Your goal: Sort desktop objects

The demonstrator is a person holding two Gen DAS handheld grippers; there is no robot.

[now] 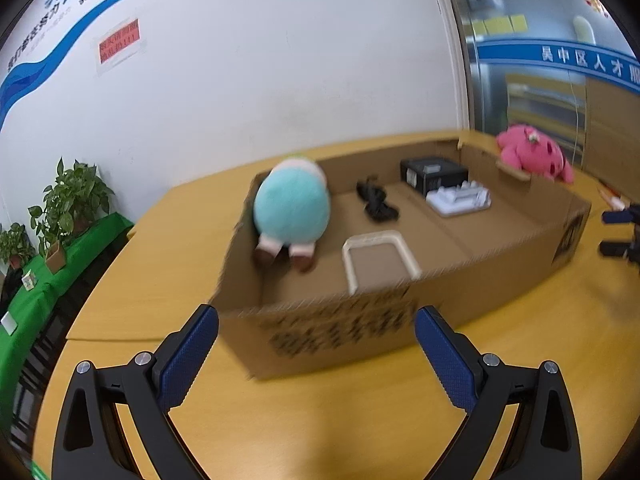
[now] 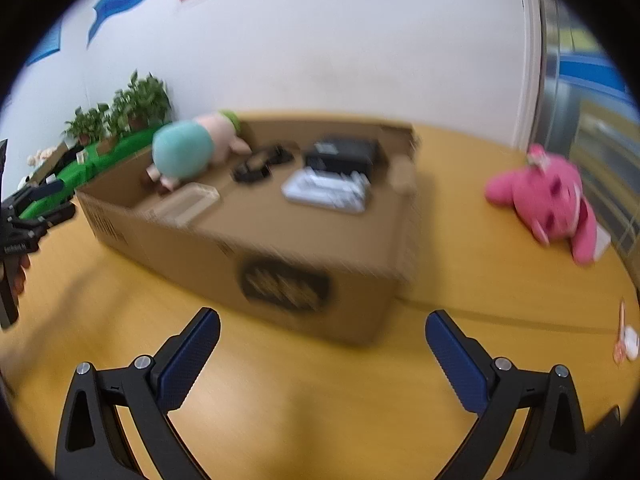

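An open cardboard box (image 1: 360, 320) (image 2: 320, 256) sits on the yellow table. Inside lie a teal and pink plush (image 1: 292, 208) (image 2: 188, 152), a black cable bundle (image 1: 376, 200) (image 2: 260, 164), a black box (image 1: 434, 172) (image 2: 344, 152), a white tray-like item (image 1: 460, 198) (image 2: 326, 192) and a clear plastic container (image 1: 380, 258) (image 2: 188, 200). A pink plush (image 1: 536, 152) (image 2: 548, 200) lies on the table right of the box. My left gripper (image 1: 316, 324) is open just before the box's near wall, nothing between its pads. My right gripper (image 2: 322, 330) is open too, facing the box's corner.
Potted plants (image 1: 68, 200) (image 2: 124, 116) stand on a green-covered ledge at the left. A small white and orange item (image 2: 628, 336) lies at the table's right edge. The other gripper shows at each view's side (image 1: 624, 232) (image 2: 28, 216). A white wall stands behind.
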